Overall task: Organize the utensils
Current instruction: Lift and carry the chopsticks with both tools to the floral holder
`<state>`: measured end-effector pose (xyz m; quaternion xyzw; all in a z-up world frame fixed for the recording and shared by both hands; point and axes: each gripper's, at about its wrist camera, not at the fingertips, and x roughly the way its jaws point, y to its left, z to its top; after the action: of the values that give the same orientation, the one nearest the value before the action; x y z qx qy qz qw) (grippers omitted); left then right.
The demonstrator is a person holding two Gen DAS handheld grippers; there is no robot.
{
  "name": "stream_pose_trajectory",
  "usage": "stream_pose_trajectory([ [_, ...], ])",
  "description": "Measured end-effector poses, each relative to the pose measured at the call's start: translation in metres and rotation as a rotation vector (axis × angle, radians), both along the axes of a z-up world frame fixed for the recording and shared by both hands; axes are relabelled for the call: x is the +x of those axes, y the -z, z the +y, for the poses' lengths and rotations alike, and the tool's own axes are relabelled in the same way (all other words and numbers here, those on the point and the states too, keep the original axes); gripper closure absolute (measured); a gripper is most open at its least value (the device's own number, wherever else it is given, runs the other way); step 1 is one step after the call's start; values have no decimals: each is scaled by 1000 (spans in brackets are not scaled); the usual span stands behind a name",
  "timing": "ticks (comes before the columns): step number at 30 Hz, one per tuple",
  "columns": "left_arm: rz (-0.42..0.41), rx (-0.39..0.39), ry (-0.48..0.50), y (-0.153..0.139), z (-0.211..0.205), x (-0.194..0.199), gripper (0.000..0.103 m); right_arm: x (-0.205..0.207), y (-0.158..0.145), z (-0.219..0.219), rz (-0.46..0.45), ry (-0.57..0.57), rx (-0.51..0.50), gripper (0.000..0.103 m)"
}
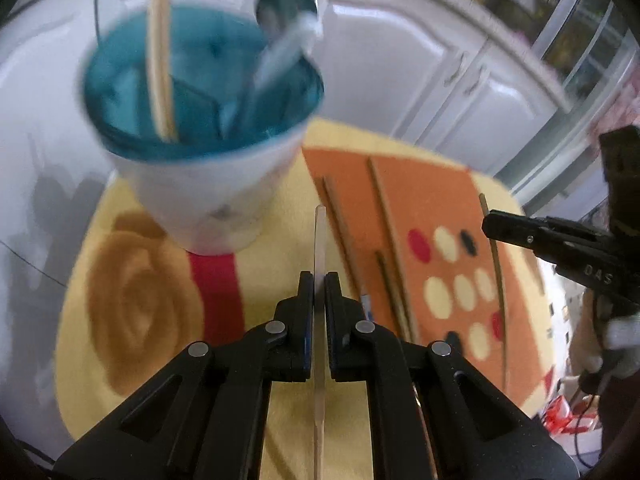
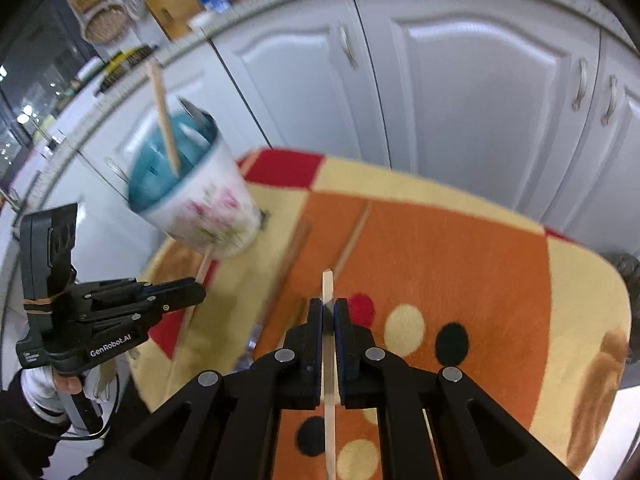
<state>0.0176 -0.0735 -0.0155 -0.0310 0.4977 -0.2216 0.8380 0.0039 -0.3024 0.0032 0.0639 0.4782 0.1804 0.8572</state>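
Both tools are clenched, each on one chopstick. The left tool grips a pale chopstick that pokes forward past its tips; the right tool grips a light wooden chopstick in the same way. The holder cup, white outside and teal inside, stands on the patterned mat near its far corner, with a wooden chopstick and a metal spoon already in it. Several loose chopsticks lie on the orange part of the mat, between the tools and the cup. Judged risk: each stick is pinched on a narrow face, so it may pivot or slip on the way to the cup. A tip striking the cup's rim, its inner divider or the spoon could tip the cup. The tools work close together and may collide over the opening.
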Motion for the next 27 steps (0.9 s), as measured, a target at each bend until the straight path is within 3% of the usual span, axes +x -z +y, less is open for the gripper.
stream_pose_trajectory([
  [6,-90,-85,-19,-48,32,-23,99,-23,-40,0,-85,-15,46,98],
  [14,-191,-164,-22,-101,60,-48,99,-39,-72,9,-157,-52,65,98],
  [27,-328,-205,-81,-167,88,-48,99,-41,-128,25,-269,-100,114,98],
])
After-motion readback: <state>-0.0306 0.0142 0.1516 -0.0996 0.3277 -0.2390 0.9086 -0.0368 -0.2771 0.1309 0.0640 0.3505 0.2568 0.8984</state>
